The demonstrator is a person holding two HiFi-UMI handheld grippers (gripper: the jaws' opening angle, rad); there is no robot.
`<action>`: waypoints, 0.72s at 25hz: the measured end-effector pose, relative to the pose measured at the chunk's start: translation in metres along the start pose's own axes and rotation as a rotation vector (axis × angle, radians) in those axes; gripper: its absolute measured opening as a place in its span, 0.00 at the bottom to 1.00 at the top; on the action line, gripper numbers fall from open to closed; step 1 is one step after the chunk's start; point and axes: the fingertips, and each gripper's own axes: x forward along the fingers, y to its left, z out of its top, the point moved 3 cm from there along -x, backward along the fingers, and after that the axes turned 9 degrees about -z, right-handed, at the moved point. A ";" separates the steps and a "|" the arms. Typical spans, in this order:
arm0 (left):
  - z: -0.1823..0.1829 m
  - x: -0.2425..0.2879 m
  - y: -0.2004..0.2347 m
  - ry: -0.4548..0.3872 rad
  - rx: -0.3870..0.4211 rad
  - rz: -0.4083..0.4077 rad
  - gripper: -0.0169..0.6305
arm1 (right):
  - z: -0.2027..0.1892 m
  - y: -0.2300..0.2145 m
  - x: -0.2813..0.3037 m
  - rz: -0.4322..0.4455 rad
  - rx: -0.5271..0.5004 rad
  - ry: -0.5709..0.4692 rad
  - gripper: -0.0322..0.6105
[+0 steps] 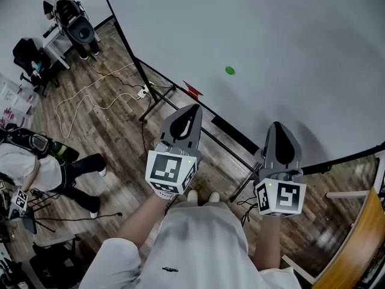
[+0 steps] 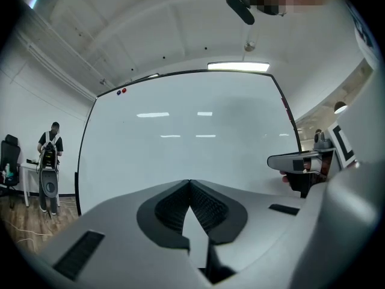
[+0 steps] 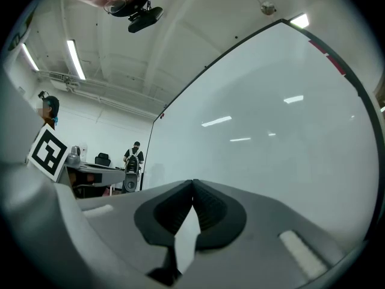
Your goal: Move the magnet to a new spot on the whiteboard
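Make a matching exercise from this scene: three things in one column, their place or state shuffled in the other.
Things:
1. magnet
2. cable
3. left gripper

Place or state:
A. shut, nothing between the jaws
B. lying on the floor
C. green, stuck on the whiteboard

Pairs: 1-C, 2-B, 3-A

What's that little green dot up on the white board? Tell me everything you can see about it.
It is the green magnet: a small, round, flat-looking disc in plain bright green, too small to tell its material. It sits on the whiteboard, out on the bare white surface, with nothing else touching it. The left tool and the right tool are both short of it, shut and holding nothing. Only the head view shows it.
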 end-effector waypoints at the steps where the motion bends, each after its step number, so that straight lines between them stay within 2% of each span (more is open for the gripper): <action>1: 0.000 -0.002 0.000 0.003 0.000 0.000 0.04 | -0.001 0.000 0.000 0.005 -0.002 0.000 0.07; 8: -0.001 -0.014 0.001 0.006 -0.010 0.015 0.04 | -0.004 0.001 -0.001 0.039 -0.018 -0.001 0.07; 18: -0.003 -0.021 -0.001 0.013 -0.005 0.020 0.04 | -0.012 -0.004 -0.003 0.029 0.001 0.005 0.07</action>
